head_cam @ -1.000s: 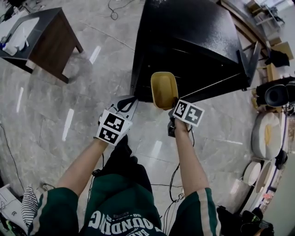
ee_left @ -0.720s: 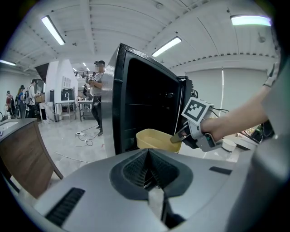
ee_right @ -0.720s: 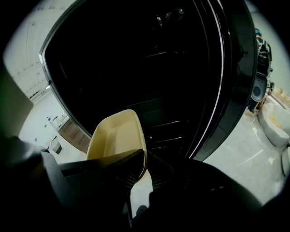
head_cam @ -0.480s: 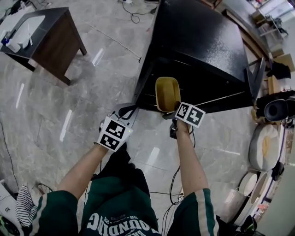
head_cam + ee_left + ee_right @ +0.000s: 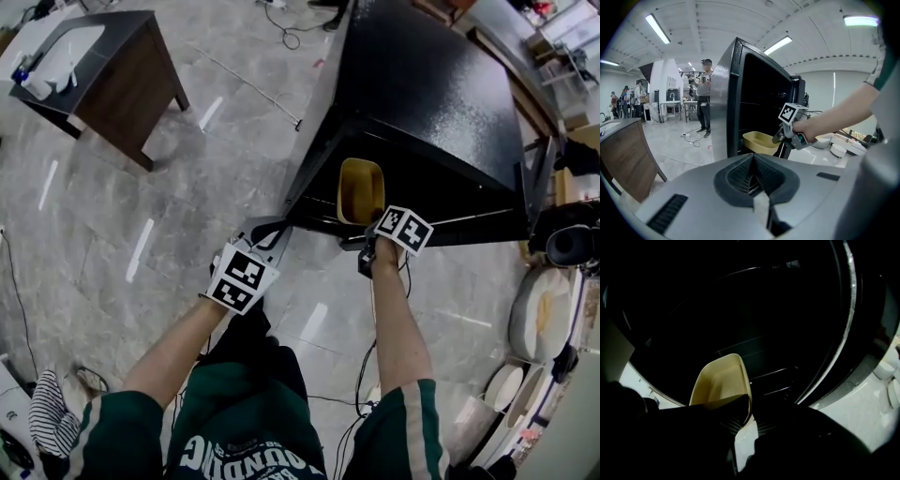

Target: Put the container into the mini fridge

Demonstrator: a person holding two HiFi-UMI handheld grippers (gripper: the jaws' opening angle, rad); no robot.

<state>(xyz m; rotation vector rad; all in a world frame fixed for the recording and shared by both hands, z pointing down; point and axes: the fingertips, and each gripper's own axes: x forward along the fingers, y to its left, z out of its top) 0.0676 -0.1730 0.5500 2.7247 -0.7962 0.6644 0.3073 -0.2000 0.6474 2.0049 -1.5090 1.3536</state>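
Our right tool [image 5: 740, 417] pinches the container [image 5: 719, 380]; our left tool [image 5: 752, 174] is shut. We might knock it on the mini fridge [image 5: 431, 94] at 12 o'clock

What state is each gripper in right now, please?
The left gripper is closed and empty.
The right gripper is closed on the rim of the yellow plastic container.

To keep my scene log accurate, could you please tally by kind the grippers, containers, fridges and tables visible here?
2 grippers: left gripper, right gripper
1 yellow container
1 black mini fridge
1 wooden table
Total: 5
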